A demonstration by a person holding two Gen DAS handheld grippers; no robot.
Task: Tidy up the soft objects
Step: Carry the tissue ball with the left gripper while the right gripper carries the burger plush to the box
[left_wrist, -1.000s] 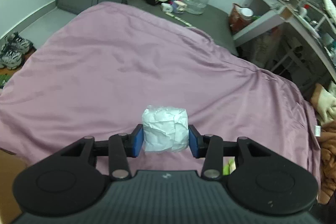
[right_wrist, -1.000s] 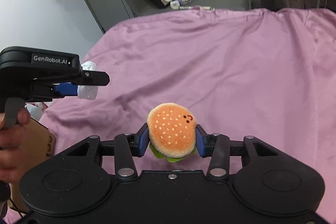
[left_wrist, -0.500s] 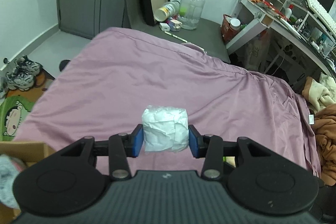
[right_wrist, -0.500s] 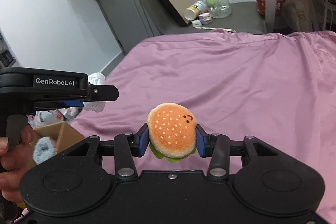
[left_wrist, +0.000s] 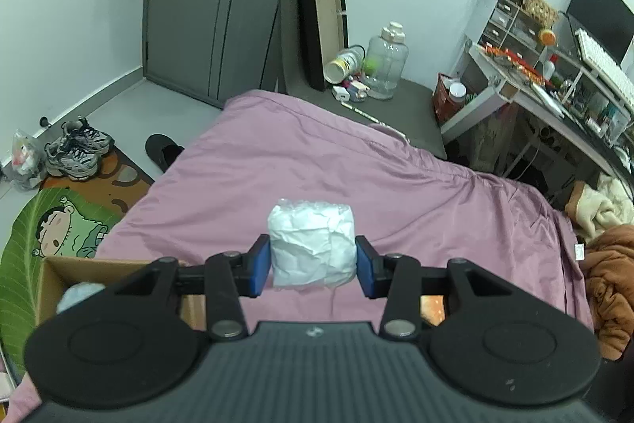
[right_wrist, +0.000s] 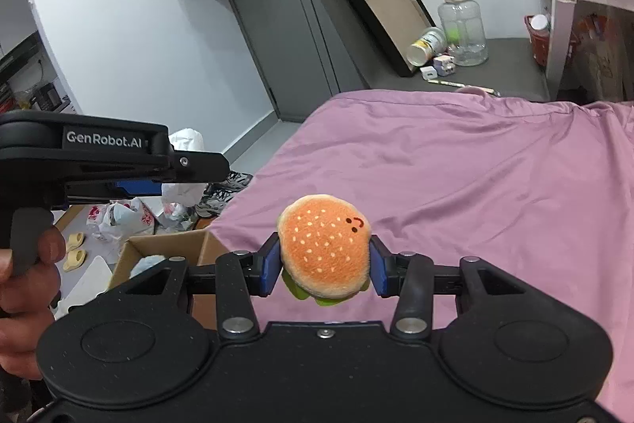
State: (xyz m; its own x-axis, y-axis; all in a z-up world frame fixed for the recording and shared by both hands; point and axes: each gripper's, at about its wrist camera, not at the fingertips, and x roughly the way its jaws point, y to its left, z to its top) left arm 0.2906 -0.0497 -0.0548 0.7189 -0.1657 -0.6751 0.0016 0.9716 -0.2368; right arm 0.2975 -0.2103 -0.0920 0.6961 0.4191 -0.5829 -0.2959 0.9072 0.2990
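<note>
My left gripper (left_wrist: pixel 313 266) is shut on a white crinkled soft bundle (left_wrist: pixel 312 242) and holds it in the air above the pink bedsheet (left_wrist: pixel 356 177). My right gripper (right_wrist: pixel 323 268) is shut on an orange plush hamburger (right_wrist: pixel 324 250), also held above the sheet (right_wrist: pixel 475 185). The left gripper shows in the right wrist view (right_wrist: pixel 186 169) at the left, with the white bundle (right_wrist: pixel 185 161) in it. An open cardboard box (left_wrist: pixel 119 270) stands by the bed's left edge, below both grippers; it also shows in the right wrist view (right_wrist: pixel 166 244), with a pale blue soft thing (right_wrist: pixel 144 262) inside.
Sneakers (left_wrist: pixel 77 151) and a green cartoon mat (left_wrist: pixel 43 228) lie on the floor left of the bed. A water jug (left_wrist: pixel 384 64) and a tin stand on a dark bench beyond the bed. A cluttered desk (left_wrist: pixel 554 86) is at the right. Brown clothes (left_wrist: pixel 610 264) lie at the bed's right edge.
Both grippers have risen and pulled back from the bed, each keeping its object. The cardboard box and floor at the left have come into view.
</note>
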